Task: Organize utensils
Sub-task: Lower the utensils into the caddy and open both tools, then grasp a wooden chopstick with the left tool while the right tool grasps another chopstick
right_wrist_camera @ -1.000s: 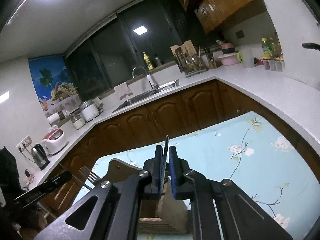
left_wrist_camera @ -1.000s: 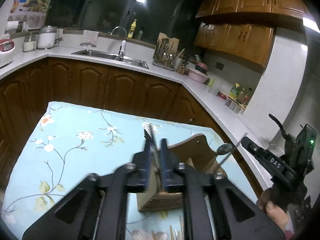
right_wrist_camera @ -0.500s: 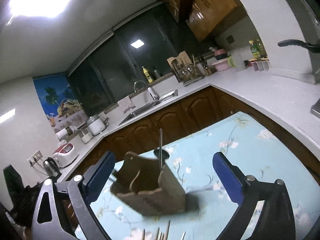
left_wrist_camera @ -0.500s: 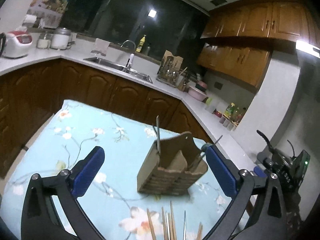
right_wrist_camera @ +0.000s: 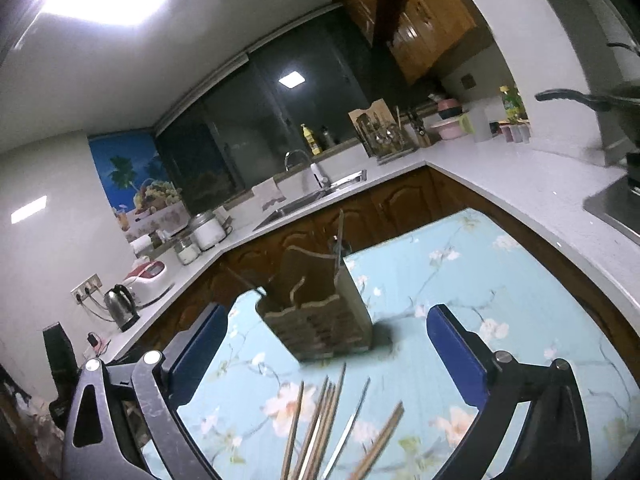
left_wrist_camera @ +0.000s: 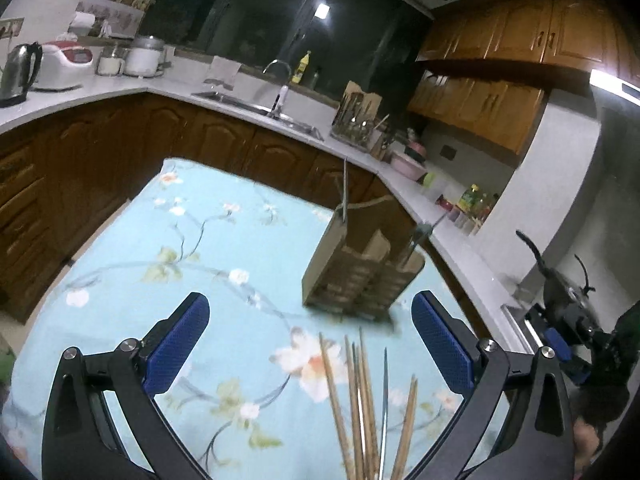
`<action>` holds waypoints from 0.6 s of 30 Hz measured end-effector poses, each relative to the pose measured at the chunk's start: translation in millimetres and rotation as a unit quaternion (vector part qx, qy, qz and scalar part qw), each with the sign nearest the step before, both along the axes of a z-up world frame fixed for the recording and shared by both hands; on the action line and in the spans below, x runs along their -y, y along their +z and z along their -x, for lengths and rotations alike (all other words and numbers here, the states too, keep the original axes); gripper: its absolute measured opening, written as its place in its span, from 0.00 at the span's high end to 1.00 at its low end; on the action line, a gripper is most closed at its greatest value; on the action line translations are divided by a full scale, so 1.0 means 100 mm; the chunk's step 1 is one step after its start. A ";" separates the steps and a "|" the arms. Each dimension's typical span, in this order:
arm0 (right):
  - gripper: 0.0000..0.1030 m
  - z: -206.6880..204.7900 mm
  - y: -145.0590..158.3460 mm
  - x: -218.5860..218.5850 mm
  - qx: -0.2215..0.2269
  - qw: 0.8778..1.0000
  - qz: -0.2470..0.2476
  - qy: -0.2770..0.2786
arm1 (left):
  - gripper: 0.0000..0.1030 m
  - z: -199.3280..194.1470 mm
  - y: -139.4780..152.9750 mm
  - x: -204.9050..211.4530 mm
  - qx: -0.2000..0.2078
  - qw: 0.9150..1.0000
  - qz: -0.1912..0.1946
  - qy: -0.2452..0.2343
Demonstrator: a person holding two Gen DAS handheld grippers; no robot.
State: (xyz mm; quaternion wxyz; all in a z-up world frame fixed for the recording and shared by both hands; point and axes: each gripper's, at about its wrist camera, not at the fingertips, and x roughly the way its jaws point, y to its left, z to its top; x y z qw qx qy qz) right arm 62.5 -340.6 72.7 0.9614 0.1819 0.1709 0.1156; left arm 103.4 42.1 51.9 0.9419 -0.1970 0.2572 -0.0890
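Note:
A wooden utensil holder (left_wrist_camera: 360, 268) (right_wrist_camera: 320, 316) stands on the table with the light-blue flowered cloth (left_wrist_camera: 180, 248). A fork (left_wrist_camera: 345, 188) sticks up from its left compartment and a spoon (left_wrist_camera: 422, 236) (right_wrist_camera: 339, 240) leans out of the right one. Several wooden chopsticks (left_wrist_camera: 356, 404) (right_wrist_camera: 316, 428) and one thin metal stick (left_wrist_camera: 385, 396) lie loose on the cloth nearer to me. My left gripper (left_wrist_camera: 310, 344) is open above the chopsticks with nothing between its blue pads. My right gripper (right_wrist_camera: 328, 344) is open too and holds nothing; it also shows at the edge of the left wrist view.
A white counter (left_wrist_camera: 248, 112) wraps around behind and to the right of the table, with a sink (left_wrist_camera: 240, 100), a kettle (left_wrist_camera: 18, 72), a rice cooker (left_wrist_camera: 64, 64) and a utensil rack (left_wrist_camera: 356, 120). Dark wooden cabinets (left_wrist_camera: 100, 160) stand below it.
Both grippers opened, letting go of the fork and the spoon, which now stand in the holder. Both pulled back from the holder, and the loose chopsticks came into view.

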 end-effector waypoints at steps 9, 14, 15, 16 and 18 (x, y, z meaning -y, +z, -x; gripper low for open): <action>0.02 0.40 -0.37 0.08 -0.040 0.999 0.029 -0.022 | 0.00 0.30 -0.27 0.03 -0.044 0.999 -0.016 -0.004; 0.02 0.50 -0.55 0.03 -0.055 0.996 0.058 -0.025 | 0.00 0.37 -0.41 0.08 -0.065 0.997 -0.032 -0.009; 0.02 0.50 -0.57 0.01 -0.058 0.996 0.065 -0.023 | 0.00 0.37 -0.44 0.10 -0.070 0.997 -0.031 -0.012; 0.02 0.50 -0.59 0.00 -0.060 0.995 0.070 -0.023 | 0.00 0.36 -0.46 0.11 -0.073 0.997 -0.031 -0.014; 0.02 0.48 -0.61 -0.03 -0.065 0.995 0.076 -0.018 | 0.00 0.36 -0.50 0.14 -0.080 0.996 -0.032 -0.017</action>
